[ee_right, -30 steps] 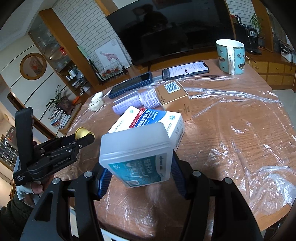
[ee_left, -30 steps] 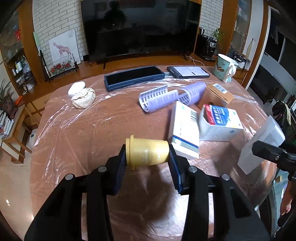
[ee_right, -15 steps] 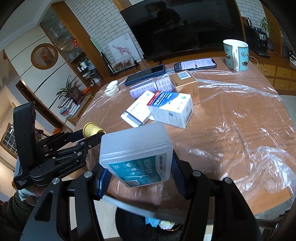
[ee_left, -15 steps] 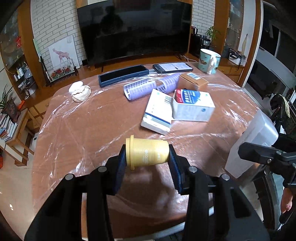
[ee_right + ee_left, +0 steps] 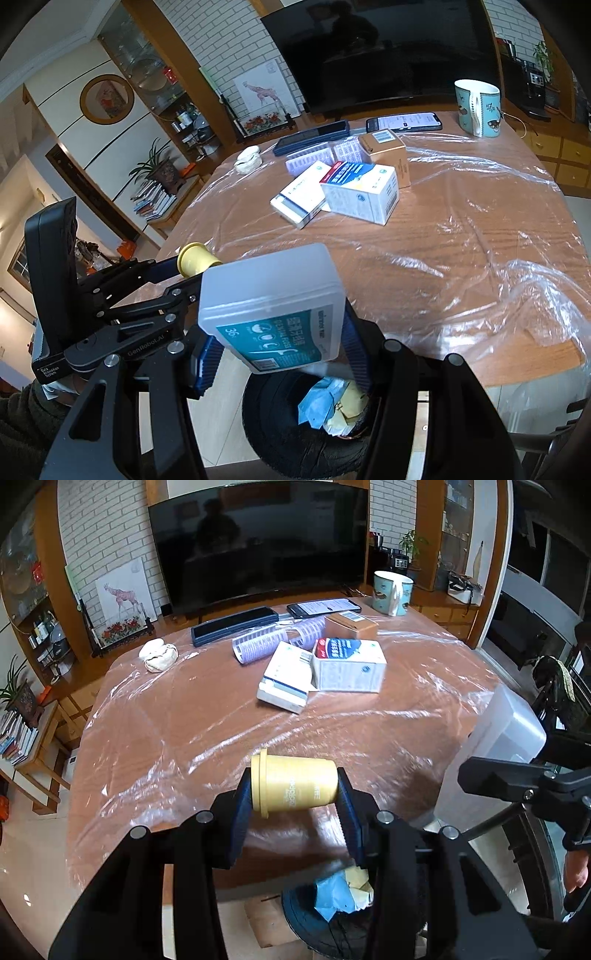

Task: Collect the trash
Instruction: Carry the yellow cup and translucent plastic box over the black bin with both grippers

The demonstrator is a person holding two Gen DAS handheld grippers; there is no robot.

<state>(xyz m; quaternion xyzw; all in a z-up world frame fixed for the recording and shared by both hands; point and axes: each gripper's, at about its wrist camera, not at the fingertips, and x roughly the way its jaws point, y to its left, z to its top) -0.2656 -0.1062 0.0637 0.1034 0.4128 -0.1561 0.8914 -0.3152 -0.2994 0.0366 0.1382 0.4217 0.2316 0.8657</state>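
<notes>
Clamping a small yellow plastic cup (image 5: 293,788) sideways between its two blue pads, the left gripper (image 5: 293,812) hangs over the near edge of the round wooden table (image 5: 184,716) covered in clear plastic film, just above the black round trash bin (image 5: 266,417). Beside it, the right gripper (image 5: 280,350) is closed on a translucent white dental floss box with a teal label (image 5: 273,306), directly over the same bin, which holds crumpled blue and yellow paper (image 5: 328,402). Farther from the bin, white medicine cartons (image 5: 347,661) lie mid-table.
</notes>
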